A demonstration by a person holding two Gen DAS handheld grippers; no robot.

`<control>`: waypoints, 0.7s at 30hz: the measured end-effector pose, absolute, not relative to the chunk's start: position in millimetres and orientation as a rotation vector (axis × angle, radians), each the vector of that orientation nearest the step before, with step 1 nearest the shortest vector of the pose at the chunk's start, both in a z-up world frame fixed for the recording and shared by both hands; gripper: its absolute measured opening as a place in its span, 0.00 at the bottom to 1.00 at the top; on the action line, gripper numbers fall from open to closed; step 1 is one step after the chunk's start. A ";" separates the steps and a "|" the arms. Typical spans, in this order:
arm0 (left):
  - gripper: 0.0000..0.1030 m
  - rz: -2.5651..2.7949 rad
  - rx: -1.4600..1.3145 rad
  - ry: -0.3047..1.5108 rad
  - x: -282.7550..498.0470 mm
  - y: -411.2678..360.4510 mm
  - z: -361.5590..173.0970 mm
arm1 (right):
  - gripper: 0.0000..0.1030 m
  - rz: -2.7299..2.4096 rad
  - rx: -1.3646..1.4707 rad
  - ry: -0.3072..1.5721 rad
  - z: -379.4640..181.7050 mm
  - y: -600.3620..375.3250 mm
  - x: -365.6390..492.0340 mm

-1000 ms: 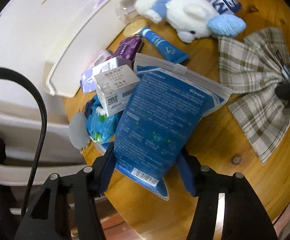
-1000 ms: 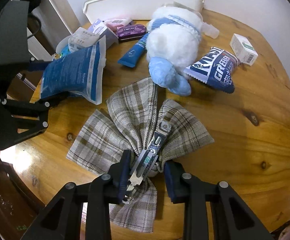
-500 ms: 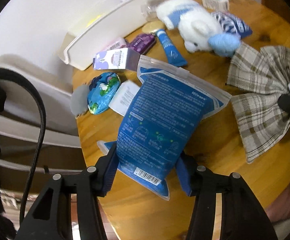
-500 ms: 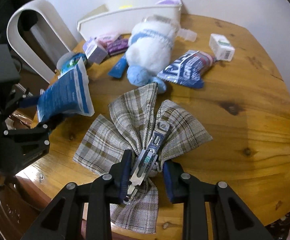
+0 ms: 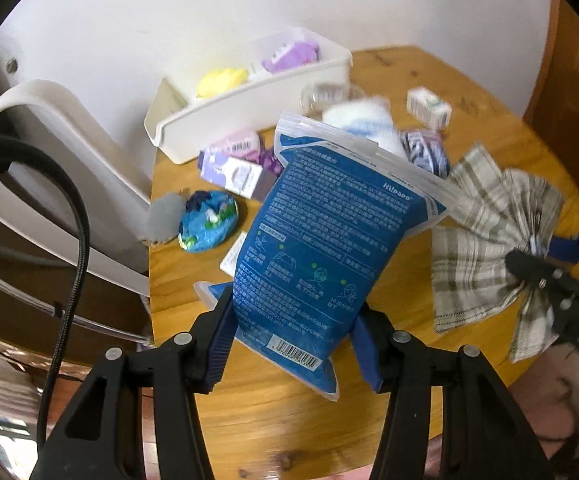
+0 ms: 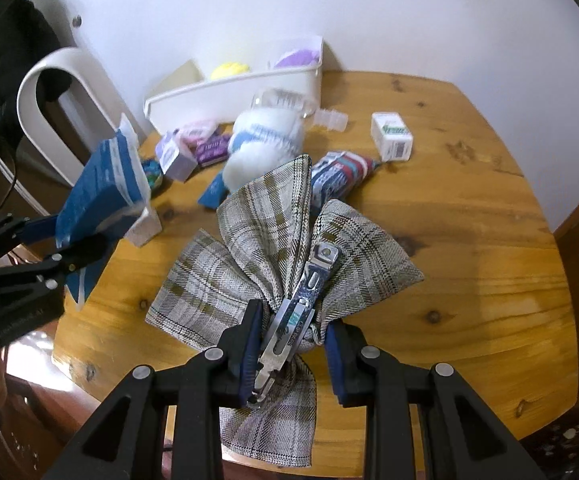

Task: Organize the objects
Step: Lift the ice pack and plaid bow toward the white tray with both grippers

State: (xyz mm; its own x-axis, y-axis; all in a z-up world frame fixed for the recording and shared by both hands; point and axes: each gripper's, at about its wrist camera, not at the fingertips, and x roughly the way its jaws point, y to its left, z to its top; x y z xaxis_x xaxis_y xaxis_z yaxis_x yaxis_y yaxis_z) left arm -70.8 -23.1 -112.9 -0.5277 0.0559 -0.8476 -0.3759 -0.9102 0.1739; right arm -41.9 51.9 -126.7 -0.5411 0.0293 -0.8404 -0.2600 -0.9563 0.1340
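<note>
Left claw (image 5: 293, 344) is clamped on the lower end of a blue pouch (image 5: 329, 248), held tilted above the wooden tabletop (image 6: 469, 248). Right claw (image 6: 291, 354) is closed on the knot of a plaid bow (image 6: 273, 256), its metal clip (image 6: 301, 312) facing up, near the tabletop's front edge.

The left wrist view is looking forward along its gripper's fingers, down onto the wooden table (image 5: 369, 416) from above its near-left edge, with a blue pouch (image 5: 329, 248) filling the centre very close to the lens. The right wrist view is looking from the near edge toward the wall, with a plaid bow (image 6: 285, 248) close at 6 o'clock. Both are sharing the white bin (image 5: 249, 108) (image 6: 233, 92) near 12 o'clock, and each is catching the other's gripper at its side.
</note>
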 end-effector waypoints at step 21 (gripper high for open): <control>0.54 2.697 -1.236 0.198 -143.4 -59.1 28.1 | 0.29 2.705 -1.096 0.235 -7.5 95.4 -91.1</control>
State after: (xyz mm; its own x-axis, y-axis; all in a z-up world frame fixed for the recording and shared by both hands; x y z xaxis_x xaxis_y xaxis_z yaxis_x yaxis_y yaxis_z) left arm -143.4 -59.1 28.1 -0.6426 0.0969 -0.7601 -0.2068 -0.9771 0.0503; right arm -91.1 95.4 -7.5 -0.7000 0.1366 -0.7010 -0.2556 -0.9645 0.0672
